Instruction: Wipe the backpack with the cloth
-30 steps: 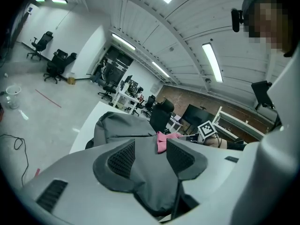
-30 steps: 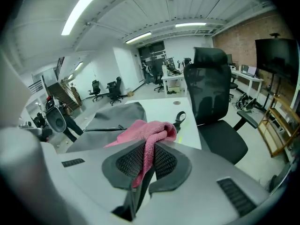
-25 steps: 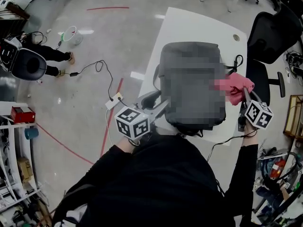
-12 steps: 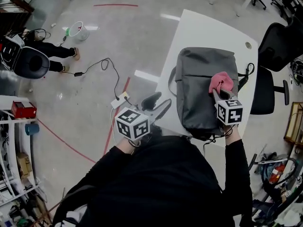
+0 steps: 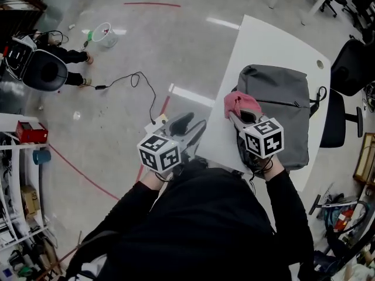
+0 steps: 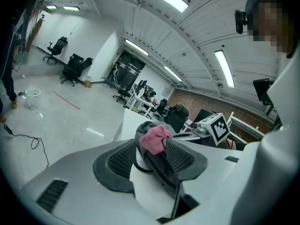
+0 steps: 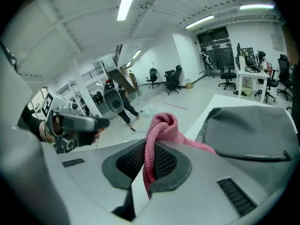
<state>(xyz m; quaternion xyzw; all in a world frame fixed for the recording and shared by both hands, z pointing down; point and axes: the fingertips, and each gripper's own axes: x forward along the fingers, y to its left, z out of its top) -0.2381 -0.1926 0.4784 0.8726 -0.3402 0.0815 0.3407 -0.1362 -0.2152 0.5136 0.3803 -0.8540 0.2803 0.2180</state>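
Left gripper [image 5: 193,124] points forward, jaws apart; right gripper [image 5: 235,117] reaches ahead, jaws clamped on the cloth [image 5: 241,103]

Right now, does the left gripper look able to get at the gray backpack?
Probably yes. The left gripper is open and empty, and only bare white table lies between it and the backpack. The right gripper, shut on the pink cloth, sits at its nearest edge.

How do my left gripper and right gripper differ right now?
The left gripper has its jaws apart and empty; the right gripper has its jaws closed on the pink cloth. The left gripper hangs off the table edge, clear of the backpack; the right gripper holds the cloth over the backpack's left edge in the head view. Both point forward, toward the backpack.
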